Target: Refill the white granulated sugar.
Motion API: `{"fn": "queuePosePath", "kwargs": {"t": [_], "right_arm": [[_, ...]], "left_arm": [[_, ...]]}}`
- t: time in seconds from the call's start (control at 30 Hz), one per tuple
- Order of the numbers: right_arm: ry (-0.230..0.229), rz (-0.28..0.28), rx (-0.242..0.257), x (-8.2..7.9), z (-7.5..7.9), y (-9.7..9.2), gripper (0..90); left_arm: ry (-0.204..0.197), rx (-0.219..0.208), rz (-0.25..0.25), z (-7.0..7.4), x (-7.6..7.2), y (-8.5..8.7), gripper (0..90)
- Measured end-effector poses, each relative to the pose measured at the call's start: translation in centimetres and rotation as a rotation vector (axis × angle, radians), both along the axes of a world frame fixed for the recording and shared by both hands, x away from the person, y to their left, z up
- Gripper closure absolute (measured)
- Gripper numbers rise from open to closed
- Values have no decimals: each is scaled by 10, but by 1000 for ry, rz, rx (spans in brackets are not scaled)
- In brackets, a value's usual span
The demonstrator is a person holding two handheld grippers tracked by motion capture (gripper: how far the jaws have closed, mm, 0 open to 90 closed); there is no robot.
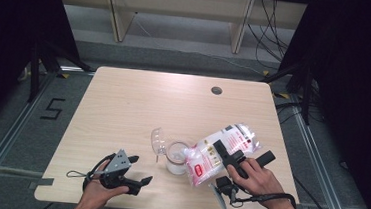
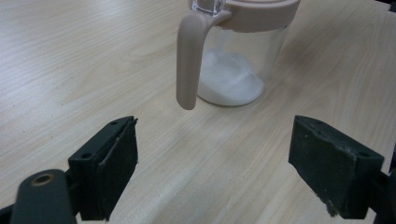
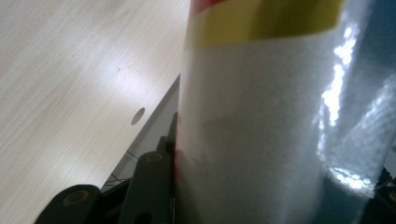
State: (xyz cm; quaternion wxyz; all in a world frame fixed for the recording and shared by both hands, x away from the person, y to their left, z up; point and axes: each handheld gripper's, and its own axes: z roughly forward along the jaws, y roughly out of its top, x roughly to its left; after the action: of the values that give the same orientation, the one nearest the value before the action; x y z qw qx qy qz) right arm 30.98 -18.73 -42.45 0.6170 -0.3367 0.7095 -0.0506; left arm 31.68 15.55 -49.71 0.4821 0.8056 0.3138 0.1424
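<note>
A clear jar [image 1: 175, 159] with a beige rim holds white powder and stands at the table's front middle. Its clear lid [image 1: 157, 140] is flipped open to the left. In the left gripper view the jar [image 2: 238, 60] shows its beige handle [image 2: 187, 60] hanging toward me. My left gripper [image 1: 137, 173] [image 2: 215, 163] rests open on the table to the jar's left, with nothing between its jaws. A clear bag of white granules [image 1: 222, 150] [image 3: 261, 130] with a red label lies tilted, its lower end against the jar. My right gripper [image 1: 244, 155] is shut on the bag's upper part.
The table [image 1: 123, 109] has a round cable hole [image 1: 216, 90] at the back right. Its front edge runs just under both hands. A black "5" mark [image 1: 52, 109] is on the floor at left. Wooden shelving and cables stand behind the table.
</note>
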Motion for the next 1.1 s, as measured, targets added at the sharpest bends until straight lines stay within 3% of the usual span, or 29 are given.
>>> {"fn": "queuePosePath", "kwargs": {"t": [0.93, 1.03, 1.1], "right_arm": [[-4, 11, 19, 0, -1, 0, 670], [-4, 10, 20, 0, -1, -1, 670], [-5, 11, 19, 0, -1, -1, 671]], "left_arm": [[-5, -6, -4, 1, 0, 0, 153], [-1, 6, 1, 0, -1, -1, 153], [15, -8, 14, 0, -2, -2, 153]]}}
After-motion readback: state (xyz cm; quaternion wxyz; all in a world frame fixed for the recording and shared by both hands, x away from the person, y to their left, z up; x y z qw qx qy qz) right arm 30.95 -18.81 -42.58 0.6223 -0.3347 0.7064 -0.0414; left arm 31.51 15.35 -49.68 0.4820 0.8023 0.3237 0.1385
